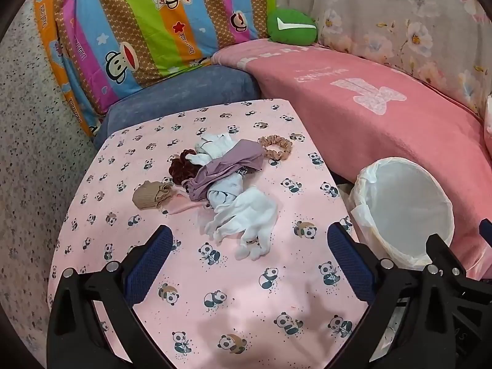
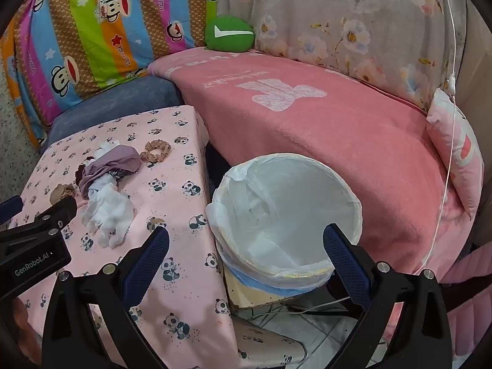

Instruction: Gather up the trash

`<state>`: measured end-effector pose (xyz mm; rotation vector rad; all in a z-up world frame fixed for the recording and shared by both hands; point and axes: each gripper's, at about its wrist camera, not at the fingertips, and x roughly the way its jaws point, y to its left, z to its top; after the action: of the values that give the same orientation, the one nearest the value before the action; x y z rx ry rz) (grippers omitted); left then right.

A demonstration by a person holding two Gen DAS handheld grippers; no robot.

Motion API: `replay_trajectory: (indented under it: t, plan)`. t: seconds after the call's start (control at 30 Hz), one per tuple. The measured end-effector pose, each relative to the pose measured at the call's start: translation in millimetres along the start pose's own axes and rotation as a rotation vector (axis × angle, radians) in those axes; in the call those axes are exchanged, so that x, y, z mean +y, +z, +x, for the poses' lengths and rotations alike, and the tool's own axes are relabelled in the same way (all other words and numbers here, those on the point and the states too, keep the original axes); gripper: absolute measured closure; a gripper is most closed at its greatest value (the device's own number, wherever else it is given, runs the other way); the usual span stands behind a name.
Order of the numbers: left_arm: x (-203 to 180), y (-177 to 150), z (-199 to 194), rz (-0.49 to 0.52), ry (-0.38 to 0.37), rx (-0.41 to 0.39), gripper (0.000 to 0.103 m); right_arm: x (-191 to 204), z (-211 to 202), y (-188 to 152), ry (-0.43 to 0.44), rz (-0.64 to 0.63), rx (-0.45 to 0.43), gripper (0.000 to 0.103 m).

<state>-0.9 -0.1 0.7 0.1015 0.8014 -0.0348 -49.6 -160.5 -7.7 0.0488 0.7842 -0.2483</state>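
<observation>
A pile of soft items lies on the panda-print table [image 1: 215, 276]: white gloves [image 1: 246, 218], a mauve cloth [image 1: 227, 166], a dark red scrunchie [image 1: 181, 169], a tan knit piece [image 1: 147, 196] and a peach scrunchie [image 1: 275, 146]. My left gripper [image 1: 249, 243] is open and empty, just in front of the white gloves. My right gripper [image 2: 246, 243] is open and empty, over the near rim of the white-lined trash bin [image 2: 286, 215], which stands right of the table. The bin also shows in the left wrist view [image 1: 402, 209]. The pile shows in the right wrist view [image 2: 107, 184].
A pink blanket [image 1: 369, 117] covers a sofa behind the bin. A striped monkey-print pillow [image 1: 147, 30], a green cushion [image 1: 290, 26] and a blue cushion [image 1: 184, 92] lie behind the table. Cables lie on the tiled floor [image 2: 307, 323] under the bin.
</observation>
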Motion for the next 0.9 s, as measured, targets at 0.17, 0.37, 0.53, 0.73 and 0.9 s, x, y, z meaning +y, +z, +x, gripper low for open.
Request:
replay_trajectory:
  t: [0.17, 0.37, 0.53, 0.73, 0.9]
  plan:
    - [0, 0, 0, 0.003, 0.005, 0.008, 0.007, -2, 0, -1, 0.001, -0.004, -0.002, 0.005]
    - [-1, -5, -6, 0.003, 0.009, 0.009, 0.007, 5, -4, 0, 0.0, -0.004, -0.004, 0.005]
    - [-2, -4, -7, 0.003, 0.007, 0.01, 0.007, 5, -5, 2, 0.003, -0.006, -0.009, 0.005]
    - [1, -1, -8, 0.0, 0.012, 0.012, 0.007, 3, -12, 2, 0.013, -0.007, -0.022, 0.005]
    - [2, -1, -9, -0.001, 0.011, 0.011, 0.007, 3, -12, 2, 0.013, -0.007, -0.021, 0.005]
